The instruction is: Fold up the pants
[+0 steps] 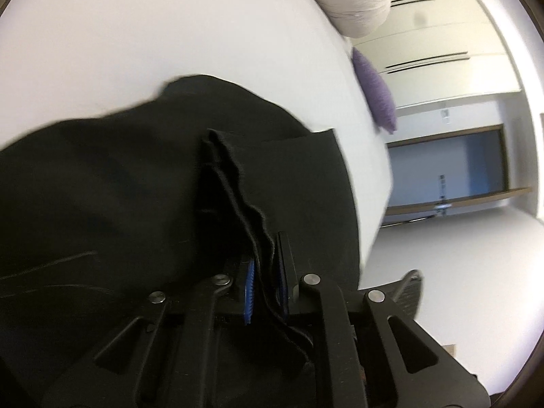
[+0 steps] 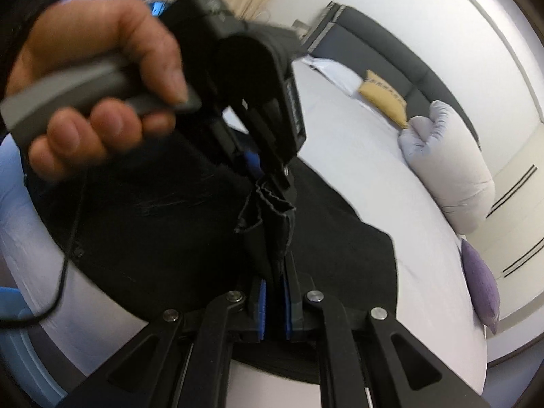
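Note:
Black pants (image 1: 119,187) lie spread on a white bed (image 1: 170,27). My left gripper (image 1: 267,282) is shut on a bunched edge of the pants, which rises between its blue pads (image 1: 250,289). My right gripper (image 2: 273,292) is shut on another bunched edge of the pants (image 2: 153,224) and holds it lifted above the bed (image 2: 357,142). The left gripper (image 2: 268,173) shows in the right wrist view, held by a hand (image 2: 98,78), its tips close to the same raised fold of cloth.
A white bolster (image 2: 452,176), a purple cushion (image 2: 482,285) and a yellow cushion (image 2: 384,97) lie near the dark headboard (image 2: 391,51). The purple cushion (image 1: 375,91) sits by the bed's edge. A cable (image 2: 68,238) hangs from the left gripper's handle. Cabinets (image 1: 442,34) stand beyond.

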A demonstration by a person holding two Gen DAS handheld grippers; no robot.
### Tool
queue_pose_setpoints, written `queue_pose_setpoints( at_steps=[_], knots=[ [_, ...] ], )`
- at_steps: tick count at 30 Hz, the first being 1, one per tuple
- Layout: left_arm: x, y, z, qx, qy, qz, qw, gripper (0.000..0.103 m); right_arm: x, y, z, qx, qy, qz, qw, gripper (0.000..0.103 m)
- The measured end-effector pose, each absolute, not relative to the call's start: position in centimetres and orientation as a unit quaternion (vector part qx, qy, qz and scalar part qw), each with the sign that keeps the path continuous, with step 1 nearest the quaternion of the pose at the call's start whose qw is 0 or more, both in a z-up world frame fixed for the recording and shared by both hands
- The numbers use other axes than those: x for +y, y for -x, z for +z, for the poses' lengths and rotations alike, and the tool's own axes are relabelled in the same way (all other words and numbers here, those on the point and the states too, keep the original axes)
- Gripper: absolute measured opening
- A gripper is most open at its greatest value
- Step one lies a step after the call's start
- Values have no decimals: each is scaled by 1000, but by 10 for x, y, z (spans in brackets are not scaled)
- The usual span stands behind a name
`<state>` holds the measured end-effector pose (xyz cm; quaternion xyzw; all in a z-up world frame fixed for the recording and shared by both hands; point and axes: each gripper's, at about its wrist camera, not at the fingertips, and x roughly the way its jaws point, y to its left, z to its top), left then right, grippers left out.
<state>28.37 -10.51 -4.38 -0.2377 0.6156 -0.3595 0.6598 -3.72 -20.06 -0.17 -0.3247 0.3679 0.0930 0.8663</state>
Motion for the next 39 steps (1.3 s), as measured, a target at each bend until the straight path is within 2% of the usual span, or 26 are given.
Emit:
queue_pose_setpoints(
  at_steps=[6,15,27,30,31,32,34,37,39],
  knots=[
    [-91,-266,-46,618,184,-347,681,10,-205,28,-8,386,319,105,859,9],
    [-91,-243,-57,615,203,-342,681,10,-213,29,-2,383,332,133,852,9],
    [-60,-234,-82,620,338,-318,632,11,-218,31,7,365,328,131,861,9],
    [-53,-236,-81,616,352,-319,628,20,-217,29,14,359,318,125,868,9],
    [-44,-237,-83,613,364,-321,624,30,-219,27,17,357,315,124,871,9],
    [-42,-238,-85,609,377,-324,618,46,-217,28,20,354,313,123,872,9],
    [-41,-240,-84,596,402,-338,607,61,-215,28,22,351,316,124,873,9],
    [-49,-245,-77,595,400,-345,606,72,-209,31,23,347,321,128,872,9],
    [-53,-248,-76,593,401,-351,603,72,-207,31,23,345,321,131,872,9]
  ],
)
